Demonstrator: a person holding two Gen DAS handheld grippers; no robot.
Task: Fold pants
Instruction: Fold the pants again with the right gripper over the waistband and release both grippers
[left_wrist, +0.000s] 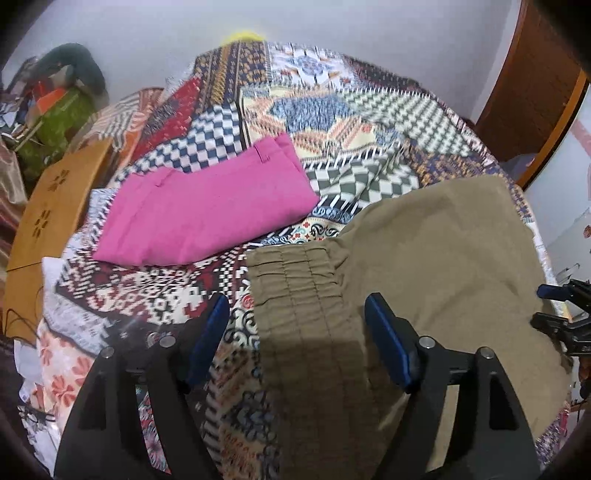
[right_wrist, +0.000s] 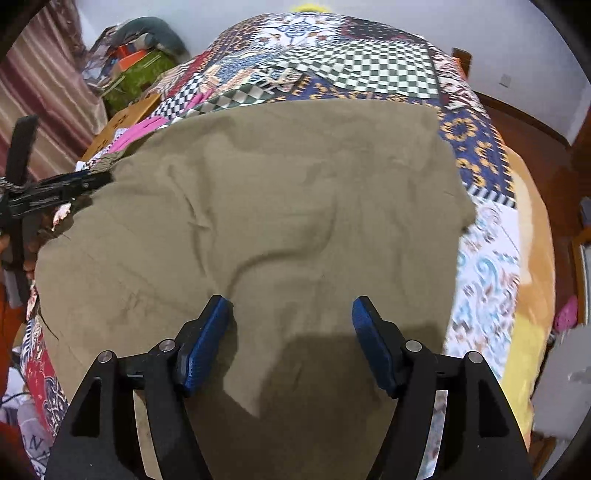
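Olive-khaki pants (left_wrist: 424, 258) lie spread on the patterned bedspread (left_wrist: 332, 110), with the ribbed elastic waistband (left_wrist: 295, 280) toward my left gripper. My left gripper (left_wrist: 297, 314) is open and empty, its jaws straddling the waistband from above. In the right wrist view the pants (right_wrist: 277, 206) fill the middle, wrinkled. My right gripper (right_wrist: 291, 314) is open and empty above the near part of the fabric. The left gripper shows at the left edge (right_wrist: 59, 188), at the pants' waist end. The right gripper shows at the right edge of the left view (left_wrist: 565, 314).
A folded pink garment (left_wrist: 207, 210) lies on the bed beyond the waistband. A wooden bed board (left_wrist: 48, 214) stands at the left. A green bag and clutter (left_wrist: 59, 118) sit at the far left. A wooden door (left_wrist: 535, 85) is at the right.
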